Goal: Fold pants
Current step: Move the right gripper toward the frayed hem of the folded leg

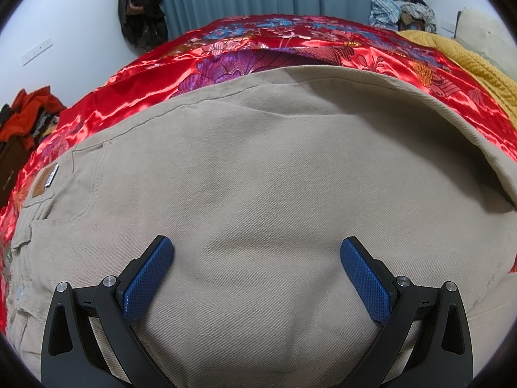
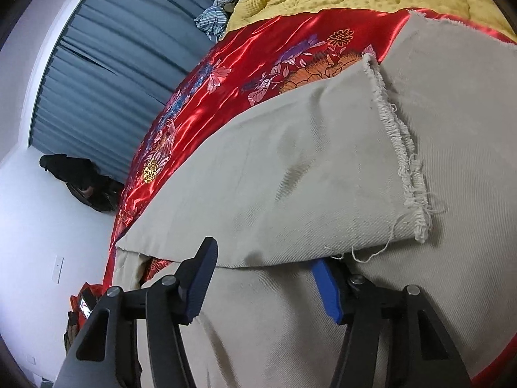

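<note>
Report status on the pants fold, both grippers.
Left gripper open, over the beige pants. Right gripper open at the frayed hem of the folded-over leg. Nothing obstructing on the red bedspread.

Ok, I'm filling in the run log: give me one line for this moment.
stage: mid-fold | pants: beige, on red bedspread | left gripper: open above fabric | right gripper: open at folded leg, frayed hem on top

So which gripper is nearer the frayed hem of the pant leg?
Right. The right gripper sits open at the folded-over leg, close below the frayed hem. The left gripper hangs open over the seat of the pants, by the leather patch; no hem in its view.
</note>
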### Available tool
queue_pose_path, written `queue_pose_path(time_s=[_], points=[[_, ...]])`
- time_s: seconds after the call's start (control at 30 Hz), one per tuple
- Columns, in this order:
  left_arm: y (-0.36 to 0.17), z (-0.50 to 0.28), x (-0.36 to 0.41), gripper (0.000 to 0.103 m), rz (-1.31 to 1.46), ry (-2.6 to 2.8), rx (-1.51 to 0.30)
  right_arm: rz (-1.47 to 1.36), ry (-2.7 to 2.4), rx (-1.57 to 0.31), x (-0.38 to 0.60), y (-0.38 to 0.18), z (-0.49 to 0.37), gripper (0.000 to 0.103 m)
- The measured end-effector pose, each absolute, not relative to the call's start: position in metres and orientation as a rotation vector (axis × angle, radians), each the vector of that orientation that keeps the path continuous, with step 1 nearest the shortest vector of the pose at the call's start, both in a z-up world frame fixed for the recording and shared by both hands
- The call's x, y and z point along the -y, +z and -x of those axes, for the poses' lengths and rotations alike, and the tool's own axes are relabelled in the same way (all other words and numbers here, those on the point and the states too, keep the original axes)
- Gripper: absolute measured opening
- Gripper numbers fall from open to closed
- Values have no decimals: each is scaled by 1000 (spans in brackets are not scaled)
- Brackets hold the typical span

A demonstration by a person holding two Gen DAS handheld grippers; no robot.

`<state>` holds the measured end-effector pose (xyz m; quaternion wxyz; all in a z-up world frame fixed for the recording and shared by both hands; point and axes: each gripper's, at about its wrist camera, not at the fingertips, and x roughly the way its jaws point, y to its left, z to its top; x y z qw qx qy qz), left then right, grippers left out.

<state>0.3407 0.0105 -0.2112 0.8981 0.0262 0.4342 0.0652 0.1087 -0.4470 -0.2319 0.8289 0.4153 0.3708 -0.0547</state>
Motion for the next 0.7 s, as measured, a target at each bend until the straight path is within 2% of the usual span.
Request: queue_pose_path(time_s=[0.7], points=[[-211, -341, -11, 103, -56, 137, -895, -880, -106, -783, 446, -232, -108, 59]])
